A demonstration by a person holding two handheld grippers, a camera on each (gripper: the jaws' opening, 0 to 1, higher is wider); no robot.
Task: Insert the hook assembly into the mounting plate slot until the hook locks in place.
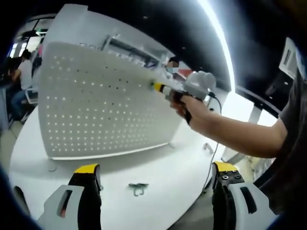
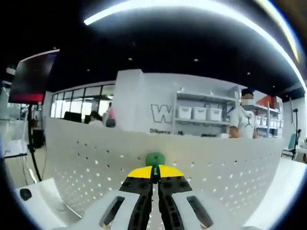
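Observation:
A white perforated mounting plate [image 1: 96,105] stands upright on the white table [image 1: 158,163]. In the left gripper view a person's hand holds my right gripper [image 1: 162,88] with its yellow tip against the plate's upper right area. In the right gripper view my right gripper [image 2: 154,169] is shut on a green hook piece [image 2: 154,158], which sits against the plate [image 2: 230,167]. My left gripper [image 1: 156,167] hangs open above the table, nothing between its jaws. A small dark hook [image 1: 137,188] lies on the table between them.
The table's curved edge [image 1: 201,191] runs close on the right. People sit and stand in the background. A dark monitor [image 2: 33,76] is at the left and shelves with white bins [image 2: 199,112] stand behind the plate. A small black object [image 2: 25,194] lies on the table.

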